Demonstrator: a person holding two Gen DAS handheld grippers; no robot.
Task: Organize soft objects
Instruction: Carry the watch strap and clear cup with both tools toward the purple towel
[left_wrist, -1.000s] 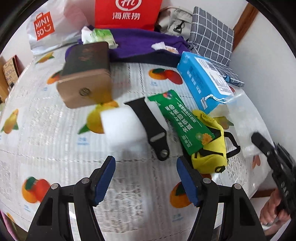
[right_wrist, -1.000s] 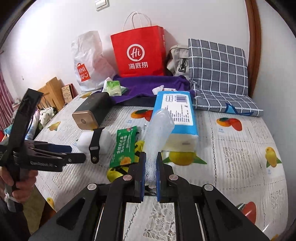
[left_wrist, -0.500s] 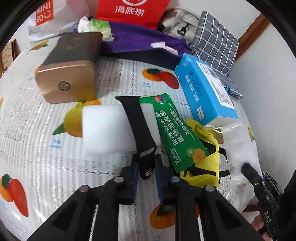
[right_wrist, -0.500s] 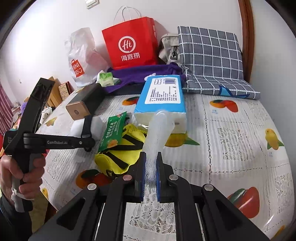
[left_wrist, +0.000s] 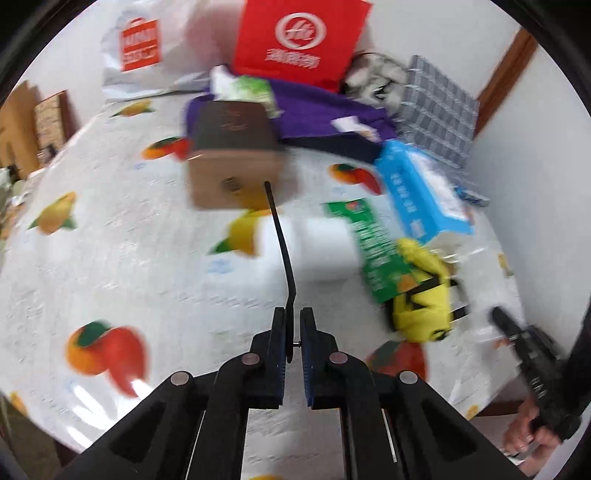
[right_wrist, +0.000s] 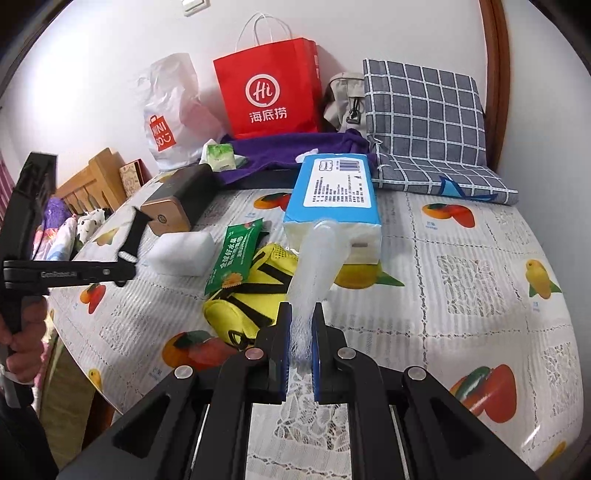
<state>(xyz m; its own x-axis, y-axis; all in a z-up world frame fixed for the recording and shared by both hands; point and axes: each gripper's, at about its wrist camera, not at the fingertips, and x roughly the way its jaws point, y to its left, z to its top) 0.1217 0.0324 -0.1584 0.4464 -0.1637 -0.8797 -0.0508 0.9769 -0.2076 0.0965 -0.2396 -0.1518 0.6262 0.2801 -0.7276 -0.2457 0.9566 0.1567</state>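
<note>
Since the earlier frame, left gripper (left_wrist: 293, 338) fingers are gripping the black strap (left_wrist: 282, 243), lifting it beside the sponge (left_wrist: 321, 251); right gripper (right_wrist: 300, 345) fingers are pinching the mesh sleeve (right_wrist: 317, 266); most items are remaining unsorted.

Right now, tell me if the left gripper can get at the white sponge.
Probably not yet. The left gripper is shut on the black strap, so its jaws are taken. The sponge lies bare on the table just ahead, with nothing on it; the strap must go first.
</note>
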